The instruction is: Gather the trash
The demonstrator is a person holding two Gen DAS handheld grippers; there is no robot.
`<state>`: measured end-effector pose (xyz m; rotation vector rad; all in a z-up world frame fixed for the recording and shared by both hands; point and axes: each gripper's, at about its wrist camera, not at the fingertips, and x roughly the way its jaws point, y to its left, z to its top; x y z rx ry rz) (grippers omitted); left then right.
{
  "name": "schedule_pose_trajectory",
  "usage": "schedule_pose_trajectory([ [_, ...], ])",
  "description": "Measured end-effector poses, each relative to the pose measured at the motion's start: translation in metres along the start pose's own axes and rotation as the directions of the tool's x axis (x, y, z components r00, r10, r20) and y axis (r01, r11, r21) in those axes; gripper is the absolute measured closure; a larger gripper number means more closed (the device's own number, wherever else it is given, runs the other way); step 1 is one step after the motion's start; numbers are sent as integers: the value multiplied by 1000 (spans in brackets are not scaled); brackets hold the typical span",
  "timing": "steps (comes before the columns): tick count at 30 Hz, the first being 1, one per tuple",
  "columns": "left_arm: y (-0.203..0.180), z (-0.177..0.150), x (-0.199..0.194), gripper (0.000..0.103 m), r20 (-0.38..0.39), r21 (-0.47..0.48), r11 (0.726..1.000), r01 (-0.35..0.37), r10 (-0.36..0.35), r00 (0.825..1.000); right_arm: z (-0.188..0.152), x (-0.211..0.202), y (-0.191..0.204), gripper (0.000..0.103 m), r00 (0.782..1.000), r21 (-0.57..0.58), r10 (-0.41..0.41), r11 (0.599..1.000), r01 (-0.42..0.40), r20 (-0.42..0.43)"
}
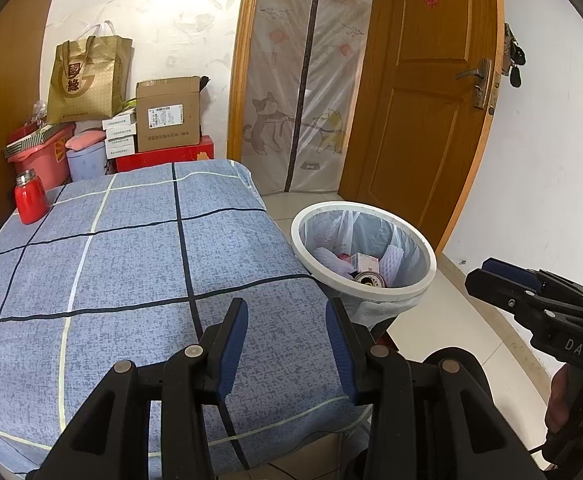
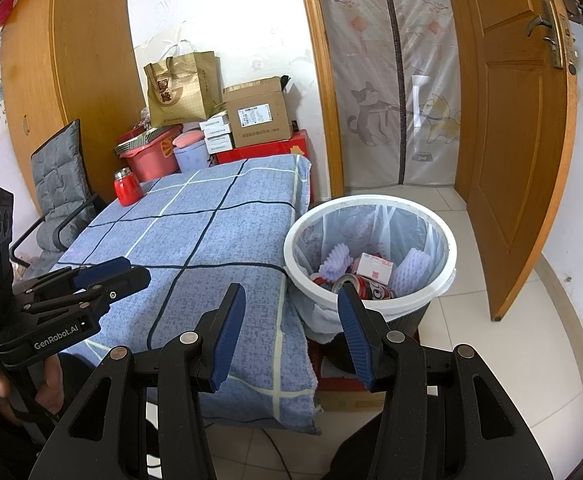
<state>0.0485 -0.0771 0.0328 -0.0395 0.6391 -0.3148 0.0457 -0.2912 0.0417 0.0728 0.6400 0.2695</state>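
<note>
A white-rimmed trash bin with a clear liner stands on the floor at the table's right edge; it also shows in the left wrist view. Inside lie a crushed cola can, a small pink-and-white carton and white foam fruit nets. My left gripper is open and empty above the blue checked tablecloth. My right gripper is open and empty, between the table edge and the bin. Each gripper appears in the other's view, the right one and the left one.
A red flask stands on the table's far left corner. Boxes, a gold paper bag and a pink tub are stacked against the back wall. A grey cushioned chair stands left of the table. An open wooden door stands right of the bin.
</note>
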Motion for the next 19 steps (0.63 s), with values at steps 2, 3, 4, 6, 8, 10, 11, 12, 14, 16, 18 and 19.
schedule_pose_trajectory([
  [2,0,0,0,63,-2,1,1000,-3,3,1000,0,0,0,54,1000,-2,0,1000,0,0],
  [3,1,0,0,63,-3,2,1000,-6,6,1000,0,1,0,54,1000,-3,1,1000,-1,-2],
  [4,0,0,0,63,-3,2,1000,-7,7,1000,0,2,1,54,1000,-3,2,1000,-2,-2],
  [6,1,-1,1,63,-4,-1,1000,-11,11,1000,0,2,1,54,1000,-4,2,1000,-2,-2],
  [8,2,-1,1,63,-1,2,1000,-21,21,1000,0,2,1,54,1000,-3,1,1000,-1,-3],
  [10,2,-2,1,63,2,5,999,-36,36,999,0,2,1,54,1000,-3,1,1000,-1,-3],
  [11,2,-3,1,63,2,8,999,-42,42,999,0,2,1,54,1000,-3,1,1000,-1,-4],
  [12,2,-3,2,63,3,8,999,-43,43,999,0,2,1,54,1000,-3,2,1000,-2,-4],
  [14,3,-3,2,63,6,4,999,-49,48,999,-2,4,2,54,1000,-3,3,1000,-3,-6],
  [16,4,-3,2,63,6,4,999,-47,47,999,-2,5,1,54,1000,-3,3,1000,-3,-7],
  [18,4,-3,3,63,6,7,999,-52,52,999,-2,5,2,54,1000,-2,2,1000,-2,-4],
  [19,4,-3,2,63,7,8,999,-52,52,999,-2,6,1,54,1000,-3,3,1000,-3,-6],
])
